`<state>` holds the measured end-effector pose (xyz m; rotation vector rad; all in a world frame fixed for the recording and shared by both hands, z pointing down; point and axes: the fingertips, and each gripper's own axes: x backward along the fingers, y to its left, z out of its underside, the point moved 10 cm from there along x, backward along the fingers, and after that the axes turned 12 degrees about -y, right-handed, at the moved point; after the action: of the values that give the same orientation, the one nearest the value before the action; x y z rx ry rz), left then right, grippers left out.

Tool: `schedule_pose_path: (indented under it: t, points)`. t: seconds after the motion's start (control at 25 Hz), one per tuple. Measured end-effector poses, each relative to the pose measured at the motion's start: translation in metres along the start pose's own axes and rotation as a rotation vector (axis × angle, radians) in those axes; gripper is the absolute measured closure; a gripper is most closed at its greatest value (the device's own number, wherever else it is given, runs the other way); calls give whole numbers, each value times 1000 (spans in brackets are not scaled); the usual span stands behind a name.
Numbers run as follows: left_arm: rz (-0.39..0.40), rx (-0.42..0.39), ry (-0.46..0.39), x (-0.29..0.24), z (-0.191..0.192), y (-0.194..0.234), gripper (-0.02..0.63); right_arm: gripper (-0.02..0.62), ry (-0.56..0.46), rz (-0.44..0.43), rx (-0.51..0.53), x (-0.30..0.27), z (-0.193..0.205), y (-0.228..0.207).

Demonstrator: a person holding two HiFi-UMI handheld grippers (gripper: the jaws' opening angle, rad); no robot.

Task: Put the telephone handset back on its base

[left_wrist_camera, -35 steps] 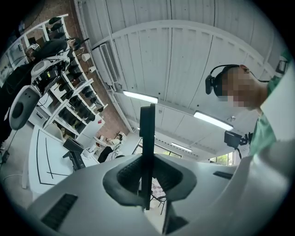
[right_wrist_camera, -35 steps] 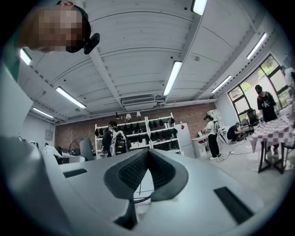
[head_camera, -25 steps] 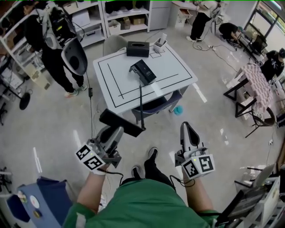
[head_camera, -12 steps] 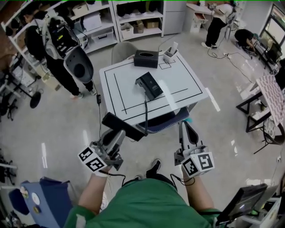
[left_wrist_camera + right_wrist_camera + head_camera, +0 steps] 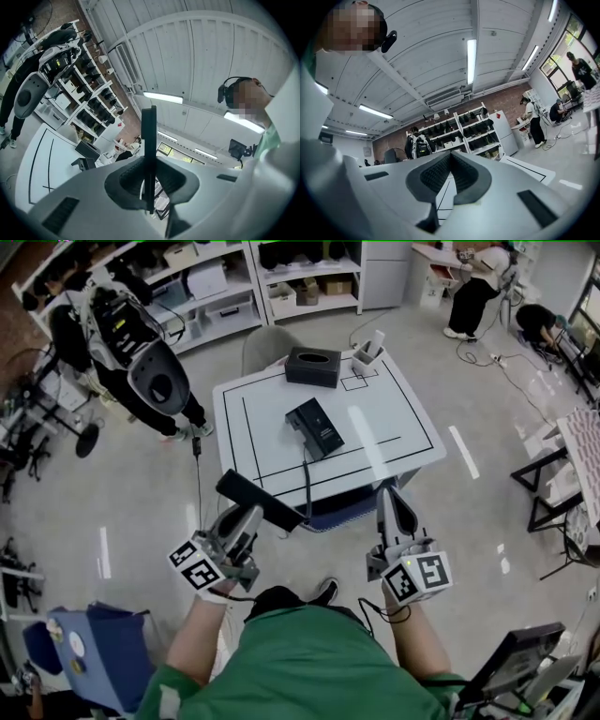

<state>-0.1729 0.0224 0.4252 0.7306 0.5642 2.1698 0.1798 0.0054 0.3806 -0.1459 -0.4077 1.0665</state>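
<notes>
Your left gripper: near left, off the table's near edge. Its jaws stand part-way in, both pads pressed on the handset.
Handset: a black bar held in the air just near the table's near-left edge. In your left gripper view it runs edge-on up between the pads.
Cord: runs from the handset's right end over the table edge, far toward the base.
Base: lies near the middle of the white table, well apart from the handset.
Your right gripper: near right, beside the table's near-right edge. Its jaws are closed together with nothing between them.
</notes>
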Motion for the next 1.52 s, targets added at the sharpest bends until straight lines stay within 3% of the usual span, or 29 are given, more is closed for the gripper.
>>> schedule_pose_path:
  t: [0.44, 0.84, 1.52]
  points:
    - [-25, 31, 69, -40, 16, 39, 526, 574, 19, 51, -24, -12, 4, -32]
    - [7, 142, 126, -93, 32, 115, 526, 574, 38, 139, 29, -51, 9, -43]
    - [14, 277, 304, -151, 67, 233, 526, 574, 65, 326, 95, -106, 34, -23]
